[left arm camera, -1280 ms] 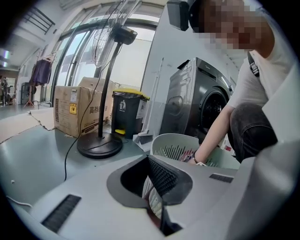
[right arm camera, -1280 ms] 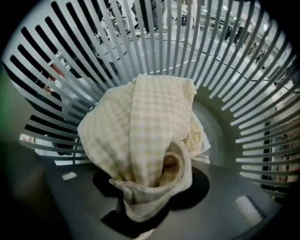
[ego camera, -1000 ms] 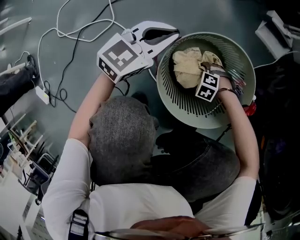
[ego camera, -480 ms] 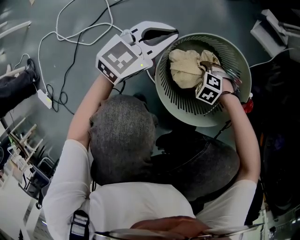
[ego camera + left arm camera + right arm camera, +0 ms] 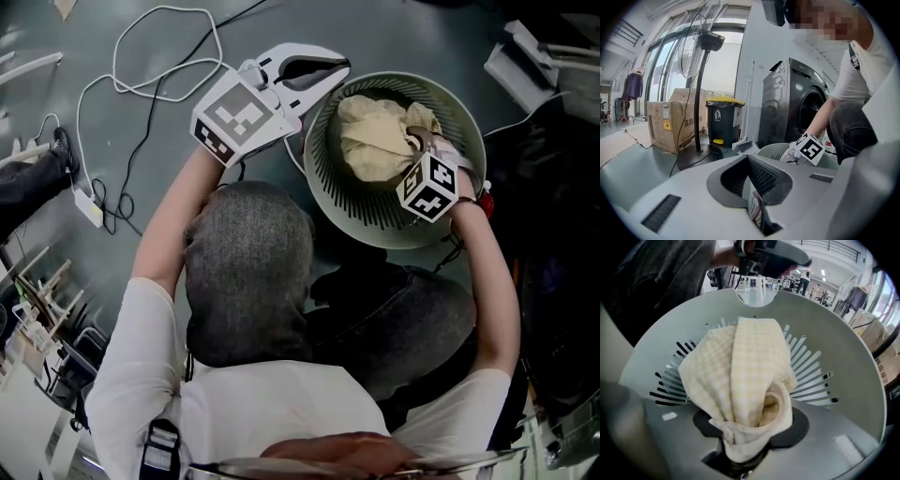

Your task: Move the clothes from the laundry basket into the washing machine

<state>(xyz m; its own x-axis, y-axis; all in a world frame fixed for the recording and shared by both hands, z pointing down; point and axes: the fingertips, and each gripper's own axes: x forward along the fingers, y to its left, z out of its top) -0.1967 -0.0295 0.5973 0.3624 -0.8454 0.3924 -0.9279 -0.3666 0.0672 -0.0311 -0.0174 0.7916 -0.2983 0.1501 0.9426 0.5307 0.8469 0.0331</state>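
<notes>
A person seen from above crouches on a dark floor (image 5: pixel 141 37) strewn with white cables (image 5: pixel 150 70), holding a gripper in each hand over a round, pale laundry basket (image 5: pixel 330 178) with slotted walls.

The right gripper (image 5: pixel 420 148) points steeply down inside the basket. Its jaws are clamped on a bunched fold of a cream checked cloth (image 5: pixel 373 136). In the right gripper view, the cloth (image 5: pixel 740 366) fans out from the right gripper (image 5: pixel 745 446) toward the basket's slotted floor, with the basket's wall (image 5: pixel 853 362) all around it. Whether the cloth's far end touches the bottom is hard to tell. The whole cloth lies within the basket's outline, and no part hangs over the rim.

The left gripper (image 5: pixel 328 67) is held just beside the basket's far-left rim, nearly level. In the left gripper view, the left gripper (image 5: pixel 757 197) has its jaws drawn close together with nothing between them, and the basket's rim (image 5: pixel 776 150) shows just beyond.

That view also shows a dark grey front-loading washing machine (image 5: pixel 797 103) standing behind the basket, with the person's forearm in front of its round door. To its left stand a dark bin with a yellow lid (image 5: pixel 723 122), a pedestal fan (image 5: pixel 701 93) and a cardboard box (image 5: pixel 670 124).
</notes>
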